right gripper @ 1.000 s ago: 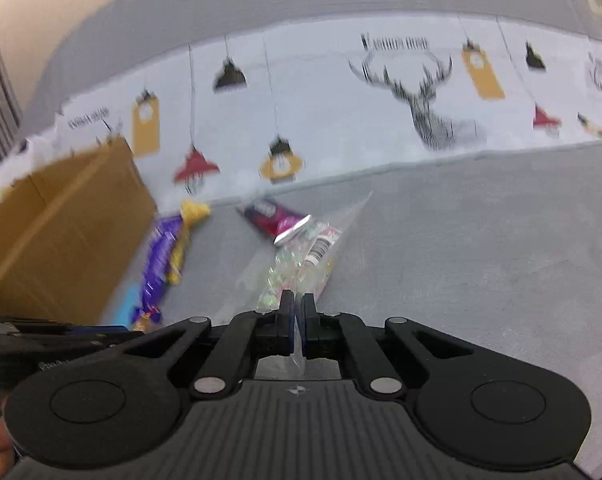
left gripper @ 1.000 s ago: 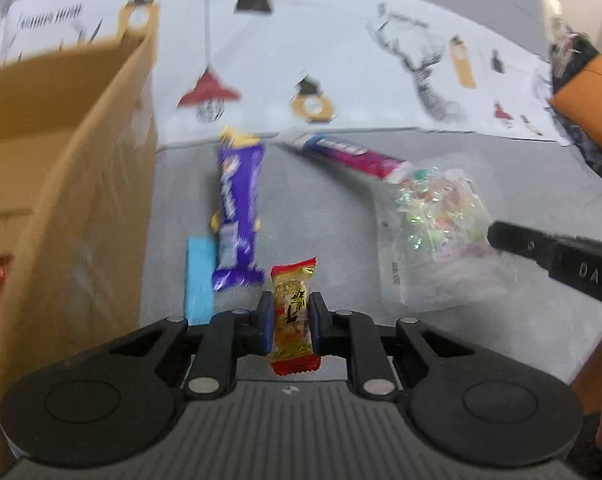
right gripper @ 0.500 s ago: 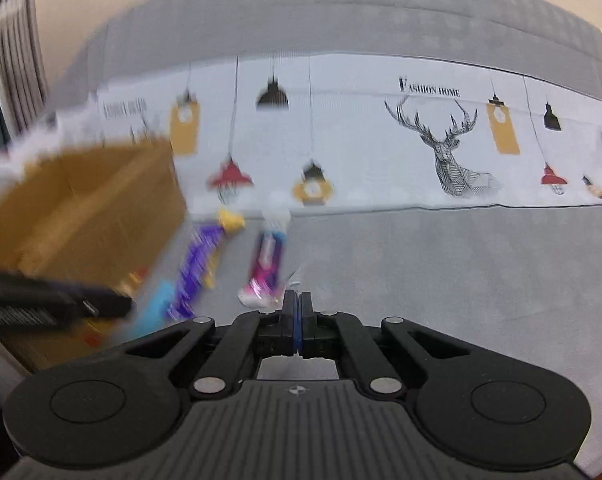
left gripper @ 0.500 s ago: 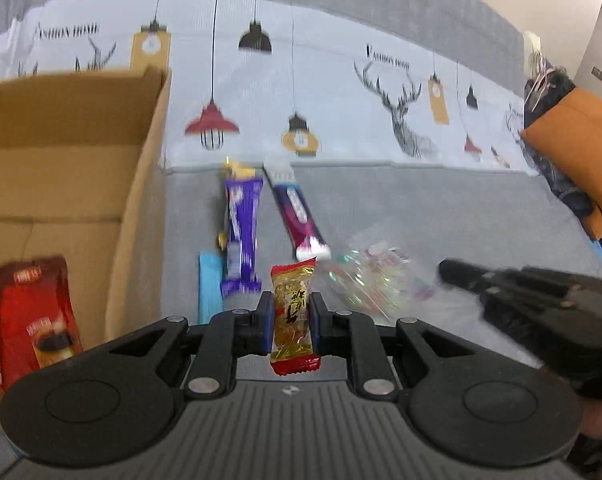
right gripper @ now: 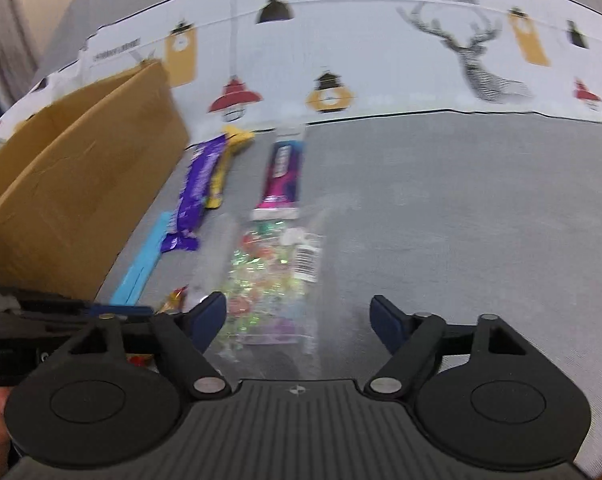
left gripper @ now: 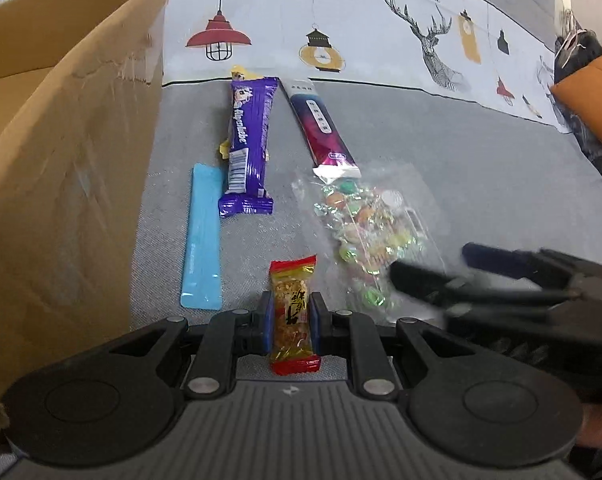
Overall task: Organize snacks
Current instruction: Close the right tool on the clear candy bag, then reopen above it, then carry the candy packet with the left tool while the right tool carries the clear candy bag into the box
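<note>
Clamped across its middle, the left gripper (left gripper: 291, 316) holds our small red-and-gold foil-wrapped snack bar (left gripper: 293, 314), light and fairly stiff, above the grey sofa seat (left gripper: 461, 152). Our right gripper's (right gripper: 299, 316) jaws are opening, pads clear of the clear crinkly bag of coloured candies (right gripper: 273, 276) lying between them; soft and slippery, it is best pinched at an edge. Beside lies the brown cardboard box (left gripper: 61, 160).
</note>
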A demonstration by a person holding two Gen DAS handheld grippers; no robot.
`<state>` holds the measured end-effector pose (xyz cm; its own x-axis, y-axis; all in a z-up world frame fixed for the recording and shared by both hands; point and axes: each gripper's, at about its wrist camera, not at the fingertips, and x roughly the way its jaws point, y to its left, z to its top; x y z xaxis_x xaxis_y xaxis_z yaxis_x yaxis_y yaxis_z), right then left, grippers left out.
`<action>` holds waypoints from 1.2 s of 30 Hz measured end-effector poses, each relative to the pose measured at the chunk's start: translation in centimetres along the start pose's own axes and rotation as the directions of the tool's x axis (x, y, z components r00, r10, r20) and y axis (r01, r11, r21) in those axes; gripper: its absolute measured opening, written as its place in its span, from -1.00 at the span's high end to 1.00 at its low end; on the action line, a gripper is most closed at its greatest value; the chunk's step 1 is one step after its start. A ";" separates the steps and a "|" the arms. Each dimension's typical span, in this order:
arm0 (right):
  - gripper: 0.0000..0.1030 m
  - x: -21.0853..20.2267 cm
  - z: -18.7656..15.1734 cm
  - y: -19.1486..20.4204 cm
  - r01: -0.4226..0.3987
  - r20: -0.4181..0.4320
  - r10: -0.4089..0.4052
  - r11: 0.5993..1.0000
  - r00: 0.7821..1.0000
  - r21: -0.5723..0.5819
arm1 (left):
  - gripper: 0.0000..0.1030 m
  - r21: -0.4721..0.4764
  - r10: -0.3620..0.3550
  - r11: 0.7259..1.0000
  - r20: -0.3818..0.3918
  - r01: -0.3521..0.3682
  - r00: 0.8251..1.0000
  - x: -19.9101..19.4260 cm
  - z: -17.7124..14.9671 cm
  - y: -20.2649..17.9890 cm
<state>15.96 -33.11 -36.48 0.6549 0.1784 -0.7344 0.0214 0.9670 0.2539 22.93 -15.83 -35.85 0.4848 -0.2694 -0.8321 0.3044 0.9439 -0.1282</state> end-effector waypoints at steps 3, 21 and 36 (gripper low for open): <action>-0.64 1.8 -0.2 0.2 -0.017 -0.051 0.017 1.000 0.999 0.007 | 0.64 -0.029 0.004 1.000 0.008 -0.004 1.000 0.2 0.1 0.8; 0.75 -1.1 0.5 0.9 -0.004 0.064 0.012 0.992 0.998 -0.124 | 0.63 -0.096 -0.074 0.992 0.023 0.076 0.997 -1.5 1.6 1.1; 0.76 -8.8 2.3 3.4 -0.001 0.192 0.008 0.999 0.981 -0.037 | 0.63 -0.064 -0.132 0.987 0.224 0.149 0.966 -12.0 2.9 2.2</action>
<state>11.99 -31.82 -27.67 0.7881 0.1480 -0.5974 -0.0074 0.9729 0.2312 20.16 -11.09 -24.64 0.6121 -0.4273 -0.6654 0.3205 0.9033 -0.2853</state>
